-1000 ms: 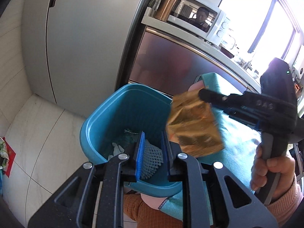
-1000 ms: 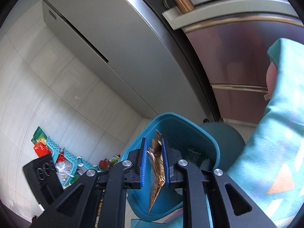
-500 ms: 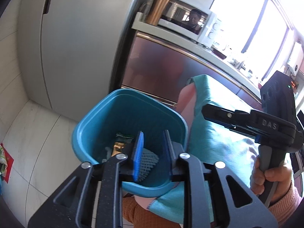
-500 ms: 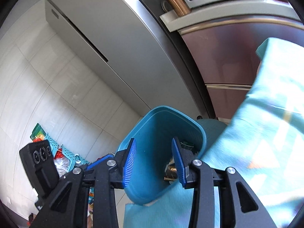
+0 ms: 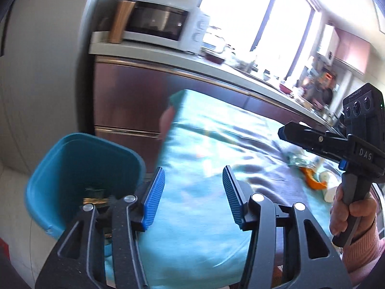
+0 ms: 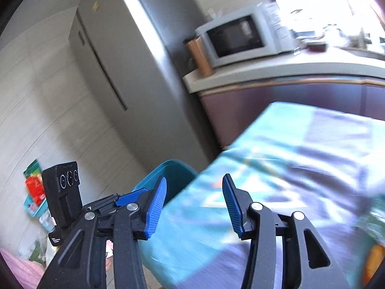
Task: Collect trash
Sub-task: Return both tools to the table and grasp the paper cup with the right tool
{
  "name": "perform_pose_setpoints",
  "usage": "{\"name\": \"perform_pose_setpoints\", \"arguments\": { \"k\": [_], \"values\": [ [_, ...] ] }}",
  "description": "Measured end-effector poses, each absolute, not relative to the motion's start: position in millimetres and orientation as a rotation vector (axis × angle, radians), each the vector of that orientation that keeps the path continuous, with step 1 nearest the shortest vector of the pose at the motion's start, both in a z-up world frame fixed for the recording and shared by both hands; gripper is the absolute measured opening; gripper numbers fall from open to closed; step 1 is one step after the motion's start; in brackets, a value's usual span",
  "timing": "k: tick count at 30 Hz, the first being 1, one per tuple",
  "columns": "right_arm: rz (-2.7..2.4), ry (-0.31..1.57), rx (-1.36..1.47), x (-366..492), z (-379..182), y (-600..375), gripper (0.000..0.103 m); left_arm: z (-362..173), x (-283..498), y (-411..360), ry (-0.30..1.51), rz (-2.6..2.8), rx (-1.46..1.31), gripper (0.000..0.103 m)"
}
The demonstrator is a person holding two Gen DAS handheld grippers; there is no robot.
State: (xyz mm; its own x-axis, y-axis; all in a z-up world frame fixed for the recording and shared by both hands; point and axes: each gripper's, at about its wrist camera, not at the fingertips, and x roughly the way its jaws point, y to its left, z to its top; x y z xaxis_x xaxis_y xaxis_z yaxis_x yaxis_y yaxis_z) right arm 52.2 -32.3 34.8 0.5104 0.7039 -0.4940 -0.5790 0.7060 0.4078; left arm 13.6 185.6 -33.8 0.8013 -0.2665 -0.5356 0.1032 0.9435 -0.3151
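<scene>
A teal trash bin [image 5: 79, 175] stands on the floor at the left end of a table with a teal cloth [image 5: 216, 144]. Gold wrapper trash [image 5: 95, 201] lies inside it. My left gripper [image 5: 193, 195] is open and empty, over the cloth beside the bin. My right gripper [image 6: 193, 204] is open and empty above the table's end; its body shows in the left wrist view [image 5: 336, 144]. The bin's rim shows in the right wrist view [image 6: 173, 171]. Orange peel [image 5: 315, 183] and other scraps lie on the cloth at the far right.
A grey fridge [image 6: 115, 72] stands behind the bin. A counter [image 5: 192, 60] with a microwave [image 5: 158, 24] and a copper tumbler [image 5: 121, 19] runs behind the table. Packets in a basket [image 6: 33, 192] lie on the floor at left.
The right gripper let go of the gold wrapper, which dropped into the bin. The left gripper opened off the bin's rim. Both grippers swung right, toward the table.
</scene>
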Motion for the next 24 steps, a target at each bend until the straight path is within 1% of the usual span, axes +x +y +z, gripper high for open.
{"name": "perform_pose_setpoints", "arguments": {
  "k": [12,14,17,18,20,23,24],
  "values": [
    [0.387,0.577,0.271,15,42,-198,0.054,-31,50,42,0.663,-0.476,-0.129,0.051],
    [0.331,0.559,0.285,13,42,-220,0.059,-30,54,23,0.667,-0.513,-0.109,0.052],
    [0.258,0.545,0.307,13,38,-246,0.061,-28,60,-7,0.664,-0.563,-0.075,0.054],
    [0.239,0.544,0.313,15,37,-254,0.063,-28,62,-16,0.664,-0.574,-0.065,0.056],
    [0.207,0.555,0.307,19,32,-264,0.071,-27,68,-31,0.672,-0.609,-0.055,0.057],
    [0.184,0.583,0.305,29,22,-276,0.074,-28,78,-53,0.688,-0.637,-0.036,0.059],
    [0.182,0.599,0.304,34,17,-278,0.075,-28,81,-59,0.694,-0.64,-0.03,0.061]
  ]
}}
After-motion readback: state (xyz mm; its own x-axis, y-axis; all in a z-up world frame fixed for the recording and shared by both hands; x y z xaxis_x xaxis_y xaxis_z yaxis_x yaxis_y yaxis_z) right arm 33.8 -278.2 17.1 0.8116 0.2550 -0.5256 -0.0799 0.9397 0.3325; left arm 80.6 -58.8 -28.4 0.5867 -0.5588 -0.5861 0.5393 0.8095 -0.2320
